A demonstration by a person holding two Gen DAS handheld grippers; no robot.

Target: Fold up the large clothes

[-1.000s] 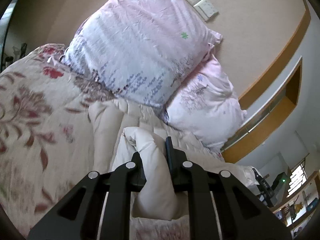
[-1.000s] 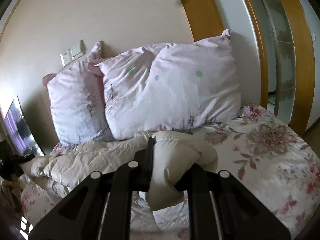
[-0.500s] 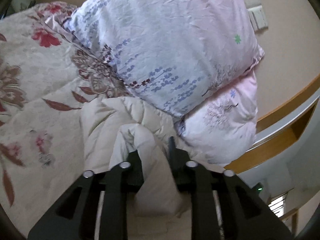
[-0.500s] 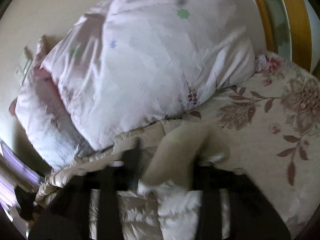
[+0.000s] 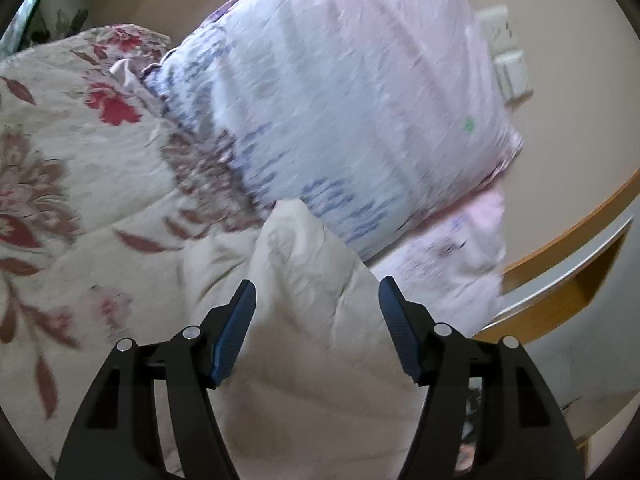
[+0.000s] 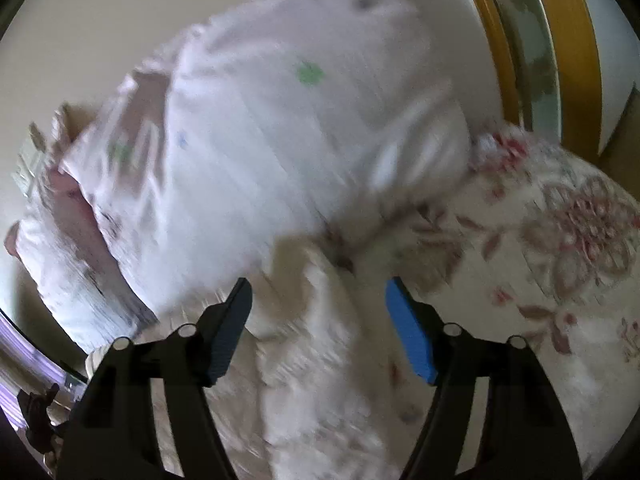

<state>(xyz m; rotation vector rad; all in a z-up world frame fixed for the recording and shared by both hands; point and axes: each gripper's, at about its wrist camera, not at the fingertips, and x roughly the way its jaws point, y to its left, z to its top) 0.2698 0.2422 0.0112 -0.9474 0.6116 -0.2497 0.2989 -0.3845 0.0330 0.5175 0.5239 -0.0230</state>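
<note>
A cream padded garment (image 5: 304, 280) lies on the floral bedspread (image 5: 60, 160), its raised fold just below the pillows. My left gripper (image 5: 316, 300) has its jaws opening; the fold lies between the blue pads and they do not press on it. In the right wrist view the same cream garment (image 6: 320, 320) lies bunched between the spread jaws of my right gripper (image 6: 318, 298), which are also opening and clear of the cloth. That view is blurred by motion.
Two pale pink patterned pillows (image 5: 360, 100) lean on the wall behind the garment, also seen as pillows (image 6: 260, 140) from the right. Wall switches (image 5: 508, 64) sit above them. A wooden frame (image 6: 572, 40) borders the bed's right side. The floral bedspread (image 6: 560, 240) extends right.
Both grippers were shut on folds of the cream garment and have let go, jaws now spread. Both hands moved closer to the pillows and rolled, and the fold has dropped onto the bed.
</note>
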